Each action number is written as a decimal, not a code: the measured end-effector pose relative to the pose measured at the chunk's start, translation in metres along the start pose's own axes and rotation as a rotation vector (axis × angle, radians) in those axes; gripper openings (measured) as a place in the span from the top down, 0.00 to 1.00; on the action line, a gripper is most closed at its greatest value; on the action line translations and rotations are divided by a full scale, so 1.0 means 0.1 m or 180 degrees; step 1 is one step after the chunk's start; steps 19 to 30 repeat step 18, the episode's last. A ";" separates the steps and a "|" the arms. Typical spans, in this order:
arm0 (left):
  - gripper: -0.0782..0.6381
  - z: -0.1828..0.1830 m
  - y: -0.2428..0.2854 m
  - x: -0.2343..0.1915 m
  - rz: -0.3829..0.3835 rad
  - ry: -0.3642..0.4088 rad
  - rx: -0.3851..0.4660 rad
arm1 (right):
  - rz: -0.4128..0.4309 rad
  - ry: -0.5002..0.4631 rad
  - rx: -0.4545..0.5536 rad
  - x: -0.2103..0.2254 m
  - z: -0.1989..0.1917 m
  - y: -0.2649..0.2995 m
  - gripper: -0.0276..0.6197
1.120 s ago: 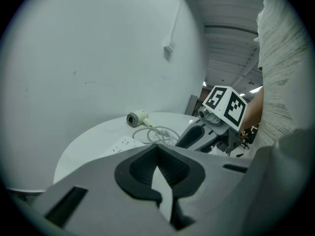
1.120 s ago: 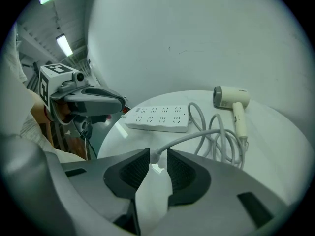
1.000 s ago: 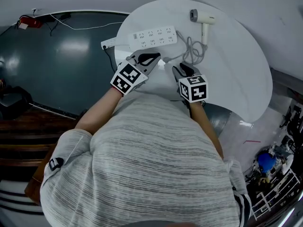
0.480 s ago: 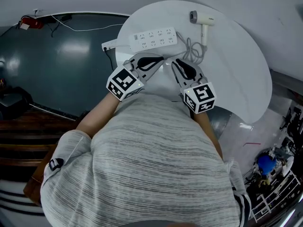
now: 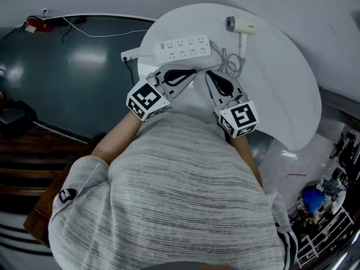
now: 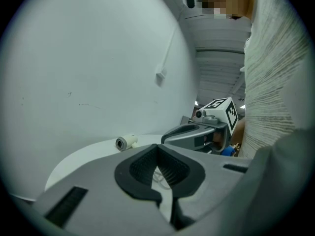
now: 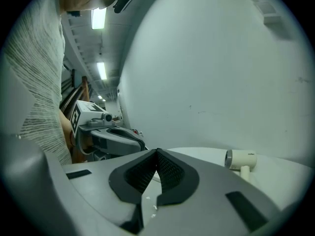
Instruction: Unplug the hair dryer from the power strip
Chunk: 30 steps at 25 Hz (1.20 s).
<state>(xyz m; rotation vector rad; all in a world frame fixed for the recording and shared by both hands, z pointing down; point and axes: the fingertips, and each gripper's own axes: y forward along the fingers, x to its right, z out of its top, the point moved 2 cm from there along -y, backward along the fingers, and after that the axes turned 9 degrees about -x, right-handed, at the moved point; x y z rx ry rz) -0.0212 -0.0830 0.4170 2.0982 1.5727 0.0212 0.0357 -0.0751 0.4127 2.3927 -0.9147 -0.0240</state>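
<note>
On the round white table (image 5: 281, 89) lies a white power strip (image 5: 183, 48) with no plug in its sockets. The white hair dryer (image 5: 241, 26) (image 6: 126, 141) (image 7: 240, 160) rests at the far edge, its grey cord (image 5: 228, 61) coiled between it and the strip. My left gripper (image 5: 190, 72) (image 6: 157, 146) hovers in front of the strip, shut and empty. Beside it, my right gripper (image 5: 209, 75) (image 7: 157, 151) has its jaws closing together, with nothing between them. The plug is hidden from me.
The strip's own white lead (image 5: 128, 53) runs off the table's left edge. A dark floor (image 5: 67, 83) with a red object (image 5: 32, 25) lies to the left. A pale wall stands just behind the table. Clutter (image 5: 315, 201) sits at lower right.
Both grippers have lifted off the table towards the person, the right one farther and tipping up. The plug end of the cord, seen near the jaws before, is now covered.
</note>
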 end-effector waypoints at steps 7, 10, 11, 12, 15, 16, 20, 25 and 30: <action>0.88 0.02 0.02 0.00 0.0026 0.0005 0.0026 | 0.0059 -0.0008 -0.0019 0.02 -0.01 0.00 0.92; 0.88 0.01 0.03 0.01 0.0056 0.0037 -0.0004 | 0.0090 -0.0018 -0.0014 0.01 -0.01 0.00 0.92; 0.88 0.01 0.03 0.01 0.0064 0.0045 -0.0012 | 0.0100 -0.0024 -0.0017 0.01 -0.01 0.00 0.92; 0.88 0.00 0.04 0.02 0.0071 0.0046 -0.0021 | 0.0110 -0.0031 -0.0022 0.00 -0.01 0.00 0.92; 0.88 -0.01 0.04 0.03 0.0083 0.0041 -0.0035 | 0.0137 -0.0053 -0.0044 -0.01 -0.03 0.00 0.92; 0.88 -0.01 0.04 0.04 0.0084 0.0038 -0.0038 | 0.0145 -0.0061 -0.0053 -0.02 -0.04 0.00 0.92; 0.88 -0.03 0.05 0.04 0.0081 0.0034 -0.0041 | 0.0157 -0.0080 -0.0072 -0.02 -0.06 0.01 0.92; 0.88 -0.03 0.05 0.04 0.0081 0.0034 -0.0041 | 0.0157 -0.0080 -0.0072 -0.02 -0.06 0.01 0.92; 0.88 -0.03 0.05 0.04 0.0081 0.0034 -0.0041 | 0.0157 -0.0080 -0.0072 -0.02 -0.06 0.01 0.92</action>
